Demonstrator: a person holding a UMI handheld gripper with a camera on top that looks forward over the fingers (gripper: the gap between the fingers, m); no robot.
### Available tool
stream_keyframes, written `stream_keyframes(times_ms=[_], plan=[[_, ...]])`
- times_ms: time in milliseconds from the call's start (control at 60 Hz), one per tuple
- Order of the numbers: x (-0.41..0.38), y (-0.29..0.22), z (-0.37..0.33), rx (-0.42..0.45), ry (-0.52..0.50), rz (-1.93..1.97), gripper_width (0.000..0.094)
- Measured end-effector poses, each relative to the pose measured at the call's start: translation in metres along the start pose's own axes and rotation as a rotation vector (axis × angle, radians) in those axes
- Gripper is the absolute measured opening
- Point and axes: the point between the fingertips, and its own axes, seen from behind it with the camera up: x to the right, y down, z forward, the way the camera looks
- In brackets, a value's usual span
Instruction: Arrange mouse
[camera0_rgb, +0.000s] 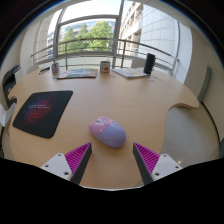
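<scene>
A light purple mouse (108, 131) lies on the tan wooden table (150, 100), just ahead of my fingers and a little left of the gap's middle. A black mouse mat with a red pattern (40, 111) lies on the table to the left, beyond the left finger. My gripper (112, 158) is open and empty, with its magenta pads (78, 157) wide apart. The mouse is not between the fingers; it sits just beyond their tips.
At the far side of the table stand a laptop or notebook (77, 73), a mug (105, 66), papers (130, 72) and a dark upright object (149, 63). A railing and large windows lie behind. The table's edge curves round at the right.
</scene>
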Motion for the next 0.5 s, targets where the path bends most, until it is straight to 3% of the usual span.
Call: stream_keyframes(times_ms=[267,333,417,500], plan=[[0.013,-0.044,0.049,0.041,-0.047,0.013,0.0815],[0.015,-0.053,0.062,0.043,-0.054,0.04,0.0749],[0.012,-0.058,0.071,0.053,-0.063,0.068,0.057],[0.014,-0.062,0.074,0.056,-0.042,0.061,0.0542]])
